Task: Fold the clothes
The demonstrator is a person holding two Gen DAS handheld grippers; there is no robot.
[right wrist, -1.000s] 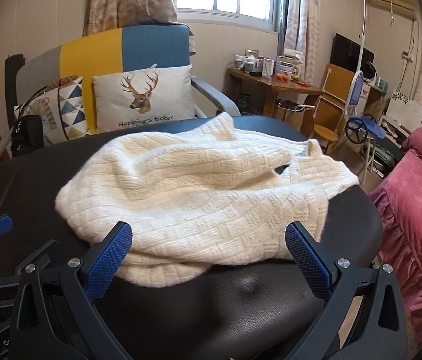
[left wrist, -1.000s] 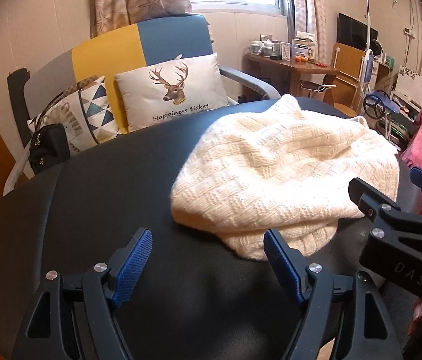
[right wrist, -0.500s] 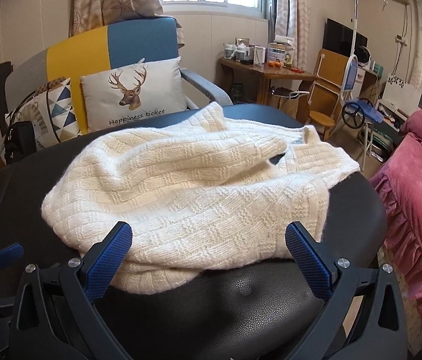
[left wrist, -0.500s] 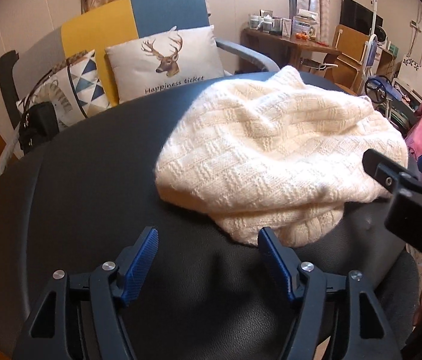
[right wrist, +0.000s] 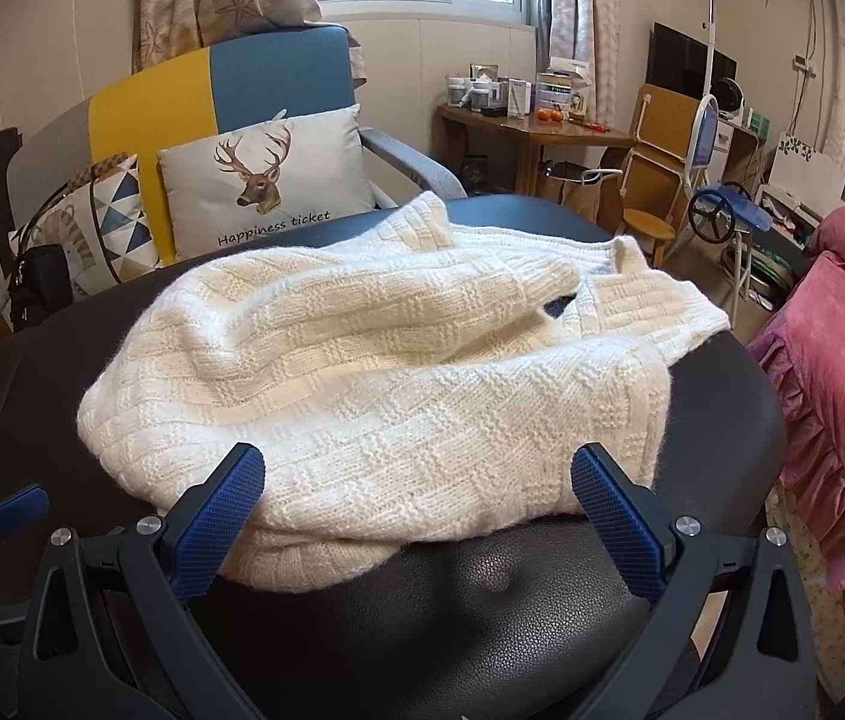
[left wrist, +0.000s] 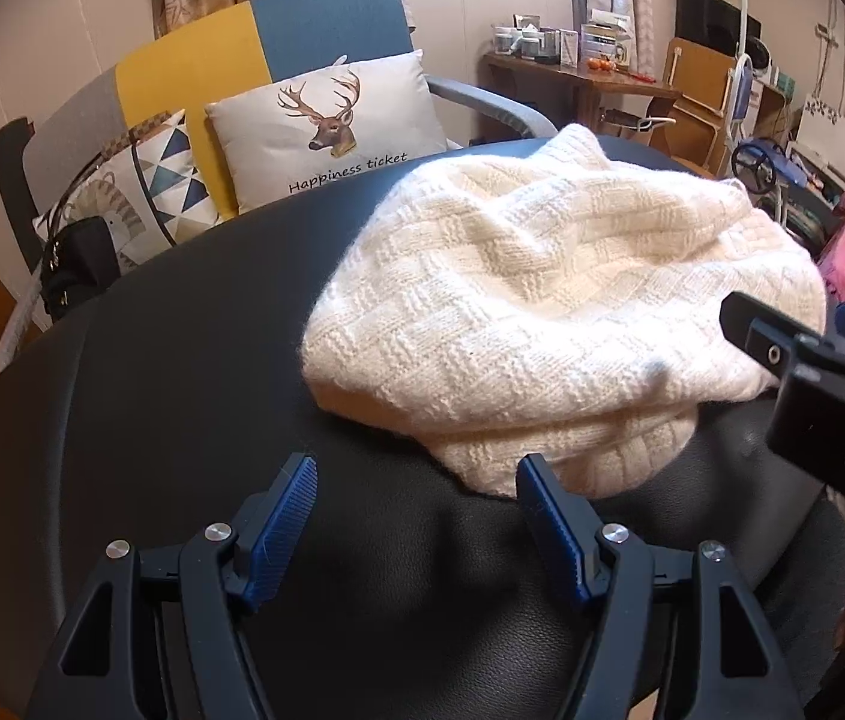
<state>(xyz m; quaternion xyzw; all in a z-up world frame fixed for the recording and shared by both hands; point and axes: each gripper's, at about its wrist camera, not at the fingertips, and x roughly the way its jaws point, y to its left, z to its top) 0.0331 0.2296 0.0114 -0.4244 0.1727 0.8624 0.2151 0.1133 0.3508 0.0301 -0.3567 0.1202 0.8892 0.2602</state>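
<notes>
Cream sweater heaped on black table, right of centre. Left gripper wide open, empty; sweater hem ahead-right, just beyond right fingertip. Right gripper wide open, nothing clamped, hem straddled near edge; judged nearer.

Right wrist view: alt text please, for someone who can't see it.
A rumpled cream basket-weave knit sweater lies on a round black leather-look table, its near hem between the open blue-padded fingers of the right gripper, which grip nothing. Behind stands a yellow-and-blue armchair with a deer-print cushion.
</notes>
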